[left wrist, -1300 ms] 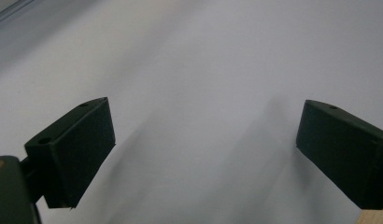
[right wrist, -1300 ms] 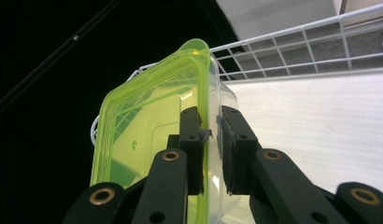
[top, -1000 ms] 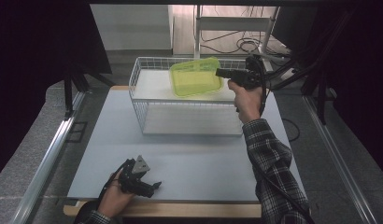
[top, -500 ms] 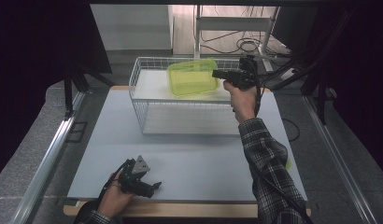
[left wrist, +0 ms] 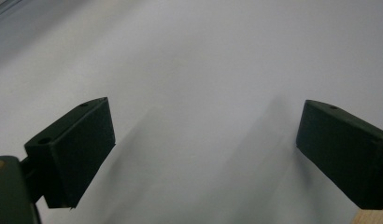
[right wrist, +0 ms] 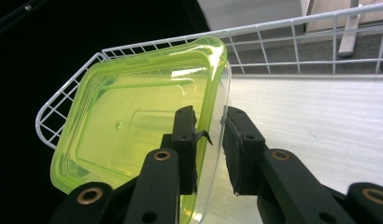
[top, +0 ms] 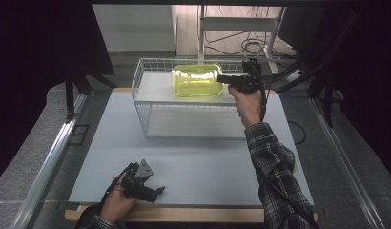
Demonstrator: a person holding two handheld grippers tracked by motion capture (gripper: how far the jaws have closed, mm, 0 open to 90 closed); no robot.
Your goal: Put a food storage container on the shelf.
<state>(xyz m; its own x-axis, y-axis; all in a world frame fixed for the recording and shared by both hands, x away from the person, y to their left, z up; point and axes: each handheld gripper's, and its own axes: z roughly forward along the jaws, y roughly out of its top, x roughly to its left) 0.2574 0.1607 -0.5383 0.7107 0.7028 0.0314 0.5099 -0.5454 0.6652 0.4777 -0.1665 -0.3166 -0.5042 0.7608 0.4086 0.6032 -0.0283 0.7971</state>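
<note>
My right gripper (right wrist: 210,140) fingers have just been opening around the wall of the yellow-green tub (right wrist: 133,126) tilted in the wire basket (right wrist: 292,37); risk it tips or snags on withdrawal; left gripper (left wrist: 203,154) released, idle on tabletop.

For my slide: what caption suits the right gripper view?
Right claw straddling the rim of a yellow-green plastic container in a white wire basket.

Lab: black curtains (top: 46,57), aluminium frame rail (top: 50,162), loose floor cables (top: 251,46).
</note>
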